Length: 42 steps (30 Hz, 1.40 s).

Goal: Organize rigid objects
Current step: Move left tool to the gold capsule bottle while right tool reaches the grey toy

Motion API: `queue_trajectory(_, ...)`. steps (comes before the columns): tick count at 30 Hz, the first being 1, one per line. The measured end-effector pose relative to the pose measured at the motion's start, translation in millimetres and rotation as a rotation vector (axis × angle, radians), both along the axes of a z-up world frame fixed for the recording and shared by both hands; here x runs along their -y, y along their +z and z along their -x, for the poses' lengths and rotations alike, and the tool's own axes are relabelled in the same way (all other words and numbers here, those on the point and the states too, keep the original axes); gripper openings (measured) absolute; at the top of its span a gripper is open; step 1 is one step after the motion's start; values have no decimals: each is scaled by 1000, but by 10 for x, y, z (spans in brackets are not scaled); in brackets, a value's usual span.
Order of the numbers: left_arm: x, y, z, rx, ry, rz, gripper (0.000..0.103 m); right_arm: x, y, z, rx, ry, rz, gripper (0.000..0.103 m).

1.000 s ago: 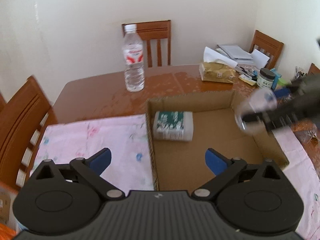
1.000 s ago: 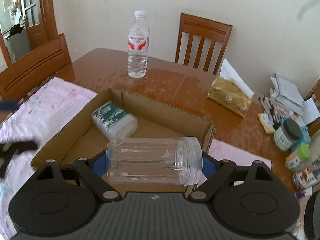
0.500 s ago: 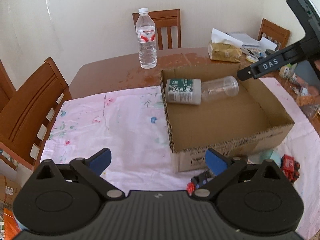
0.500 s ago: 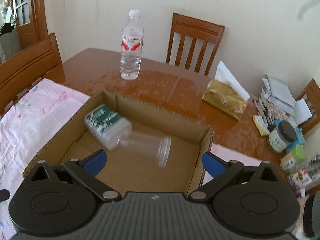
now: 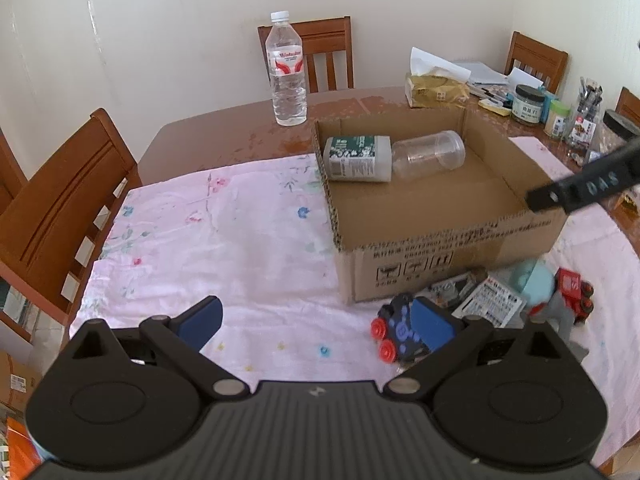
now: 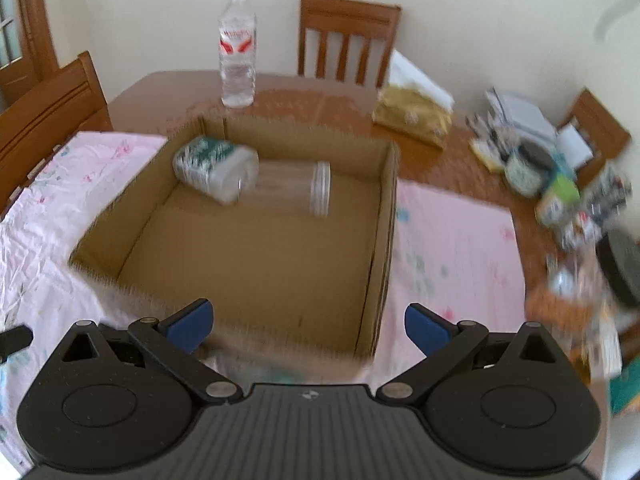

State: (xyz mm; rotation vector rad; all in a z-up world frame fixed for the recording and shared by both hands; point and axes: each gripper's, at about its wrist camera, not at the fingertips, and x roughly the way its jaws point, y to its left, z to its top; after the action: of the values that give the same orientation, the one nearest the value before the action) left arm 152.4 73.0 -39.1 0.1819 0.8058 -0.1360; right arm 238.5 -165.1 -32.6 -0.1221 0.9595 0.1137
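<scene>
The left tongs (image 5: 316,322) are wide open and hold nothing. The toy train (image 5: 396,330) lies just in front of them, a bit to the right, near the front edge of the desk (image 5: 224,136). It points away and to the right. It is dark blue with red wheels. The right tongs (image 6: 306,320) are open and empty too, over the box (image 6: 380,240), so the left ones seem nearer.

Soft, even daylight fills both views, with faint shadows. The left wrist view is sharp; the right wrist view is motion-blurred, worst at right over the clutter (image 6: 568,196). Fisheye bending curves the edges, corners go black. The table (image 5: 224,140) shows mild glare.
</scene>
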Motion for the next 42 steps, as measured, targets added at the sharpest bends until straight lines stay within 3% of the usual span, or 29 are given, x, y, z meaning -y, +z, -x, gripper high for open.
queue_trajectory(4, -14, -59, 90, -2, -26, -23, 100, -28, -173, 193, -58, -40, -5, 103)
queue_trajectory(13, -96, -136, 255, -42, -116, 25, 100, -185, -549, 481, -131, -133, -3, 103)
queue_trajectory(28, -87, -228, 328, -71, -237, 27, 100, -151, -641, 941, -141, -207, -30, 103)
queue_trajectory(42, 268, -455, 352, -172, -280, 43, 100, 25, -779, 1216, -200, -61, -45, 103)
